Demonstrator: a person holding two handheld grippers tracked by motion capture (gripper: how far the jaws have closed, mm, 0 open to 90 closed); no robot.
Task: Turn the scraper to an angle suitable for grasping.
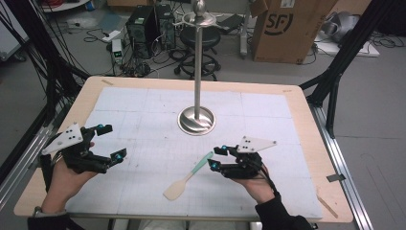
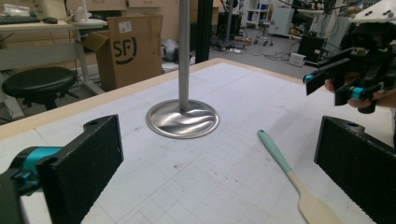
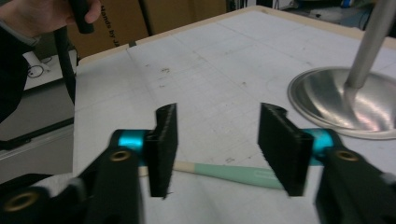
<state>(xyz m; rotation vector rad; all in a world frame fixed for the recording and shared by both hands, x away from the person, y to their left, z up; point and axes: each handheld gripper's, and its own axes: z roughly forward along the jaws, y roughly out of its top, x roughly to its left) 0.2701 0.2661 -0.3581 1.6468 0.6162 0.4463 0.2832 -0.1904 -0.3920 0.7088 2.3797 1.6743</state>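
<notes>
Spatula [image 1: 187, 177] is lying flat on the mat just in front of the stand base [image 1: 196, 120], likely light, stiff and slightly slick, best pinched mid-handle on the mint part, which the right gripper [image 1: 211, 157] is straddling with jaws apart, while the left gripper [image 1: 109, 142] is hovering wide open.

cardboard box [image 1: 287, 28] | "SF" logo | 2nd box [image 3: 121, 23]: poss. "Hands by Ja…", cut off
</notes>
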